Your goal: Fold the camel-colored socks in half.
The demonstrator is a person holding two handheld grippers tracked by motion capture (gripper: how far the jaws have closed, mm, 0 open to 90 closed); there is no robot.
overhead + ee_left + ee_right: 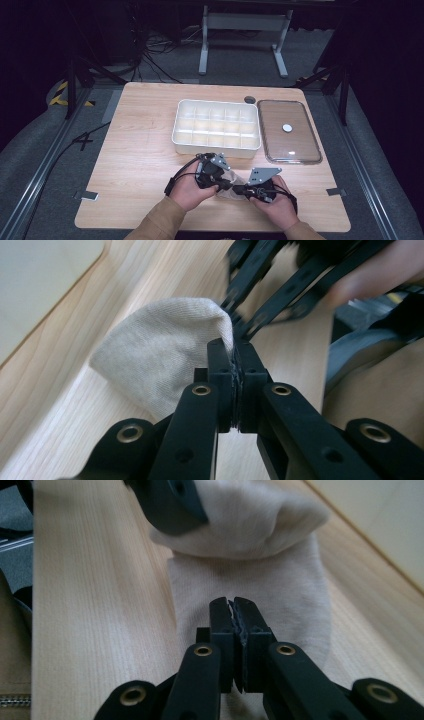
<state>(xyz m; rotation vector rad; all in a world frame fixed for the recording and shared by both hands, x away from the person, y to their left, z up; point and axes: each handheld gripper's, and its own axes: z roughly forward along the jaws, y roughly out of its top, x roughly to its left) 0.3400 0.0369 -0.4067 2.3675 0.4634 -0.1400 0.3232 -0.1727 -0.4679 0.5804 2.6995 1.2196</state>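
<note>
Worktop [135, 165], high view: pale wood-grain slab with rounded corners, bare to the left and along the near edge. White tray [216, 145] of small square compartments sits centre-rear; clear lid [305, 152] with a white round knob lies just beside it on the right. Left gripper [224, 186] and right gripper [240, 190] meet near the front edge over a beige sock [231, 181].

Left gripper view: left gripper [234, 357] fingers pressed together, pinching the sock [160, 355] by its rim; soft fine-knit cloth, bunched into a rounded hump.

Right gripper view: right gripper [232, 604] fingers pressed together on the sock [280, 600], which lies flat on the worktop, its far end folded over.

No legible writing.
</note>
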